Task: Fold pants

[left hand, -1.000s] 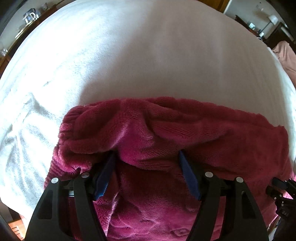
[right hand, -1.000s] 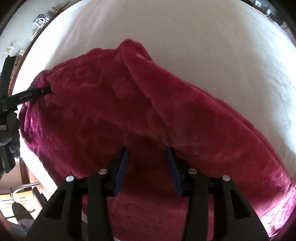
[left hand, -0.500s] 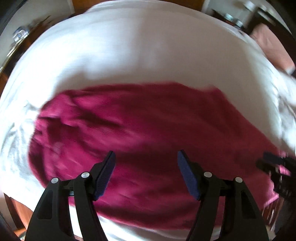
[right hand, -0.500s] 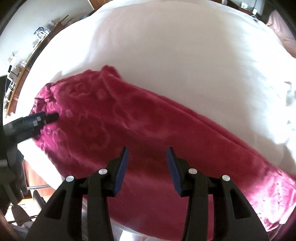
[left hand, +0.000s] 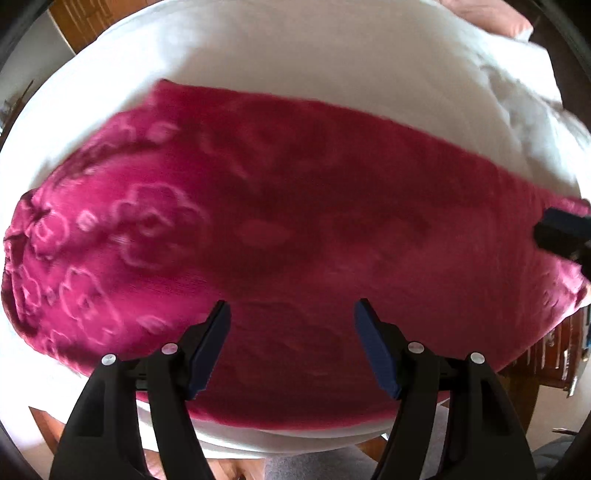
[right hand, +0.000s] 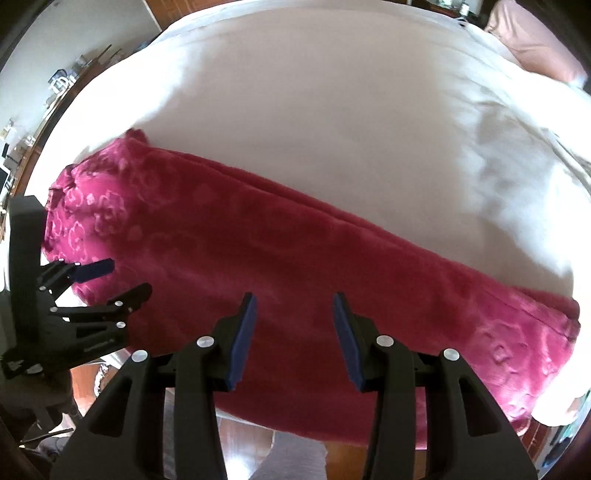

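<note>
The magenta fleece pants (left hand: 295,221) (right hand: 295,258), embossed with flowers, lie as one long flat band across the white bed (left hand: 295,55) (right hand: 314,92), close to its near edge. My left gripper (left hand: 291,306) hovers above their middle, open, with nothing between its blue pads. The right wrist view shows the left gripper (right hand: 125,278) over the band's left end. My right gripper (right hand: 293,299) is also open above the pants, its jaws narrower and holding nothing. Its black tip (left hand: 561,232) shows at the right edge of the left wrist view.
Rumpled white bedding (right hand: 517,147) lies to the right. A pink pillow (left hand: 491,18) (right hand: 535,44) sits at the far right corner. A shelf with small items (right hand: 59,85) runs along the left wall. Wooden floor (right hand: 240,435) shows below the bed's near edge.
Both grippers have drawn back from the cloth that covered their tips. The bunched pants now lie spread in a long band. Neither jaw width has changed.
</note>
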Demonstrator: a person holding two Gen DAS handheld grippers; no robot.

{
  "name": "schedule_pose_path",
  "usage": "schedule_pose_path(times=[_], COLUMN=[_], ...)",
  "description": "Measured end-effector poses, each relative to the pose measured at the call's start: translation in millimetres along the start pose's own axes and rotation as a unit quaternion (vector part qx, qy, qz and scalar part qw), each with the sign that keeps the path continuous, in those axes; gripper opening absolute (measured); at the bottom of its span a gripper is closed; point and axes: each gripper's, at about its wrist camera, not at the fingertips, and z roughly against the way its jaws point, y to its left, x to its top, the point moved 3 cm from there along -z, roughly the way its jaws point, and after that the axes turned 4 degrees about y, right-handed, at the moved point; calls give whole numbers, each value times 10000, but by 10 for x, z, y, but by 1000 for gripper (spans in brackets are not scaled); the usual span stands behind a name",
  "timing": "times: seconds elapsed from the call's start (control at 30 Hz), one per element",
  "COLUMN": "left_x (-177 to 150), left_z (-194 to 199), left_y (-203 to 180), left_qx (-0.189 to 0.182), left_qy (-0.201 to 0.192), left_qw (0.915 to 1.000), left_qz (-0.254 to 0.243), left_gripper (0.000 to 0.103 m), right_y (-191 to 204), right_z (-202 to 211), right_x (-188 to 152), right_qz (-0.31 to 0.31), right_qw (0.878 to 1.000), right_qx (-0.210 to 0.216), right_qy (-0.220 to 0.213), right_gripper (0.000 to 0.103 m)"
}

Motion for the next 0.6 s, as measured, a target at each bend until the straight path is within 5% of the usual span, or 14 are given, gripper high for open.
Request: schedule_pose_path(times=[0.23,0.4,0.6], left_x=[-59,146,408], left_z=[-221,-80,72], left_y=[-407,-801,-1630], left_qx=[404,294,-24], left_qy=[163,9,-174], left_qw=[9990,9996,9978], left_qz=[46,52,-639], left_gripper=[69,69,69], right_y=[-681,-1102,-1416], right_z=[225,351,423], right_x=[-204,-318,-397], right_qz=[-337,-560,-822], right_qw=[9991,9972,9943], right_qx=[-188,-400,-531], right_qy=[-163,-294,-422], right_gripper=[44,52,52])
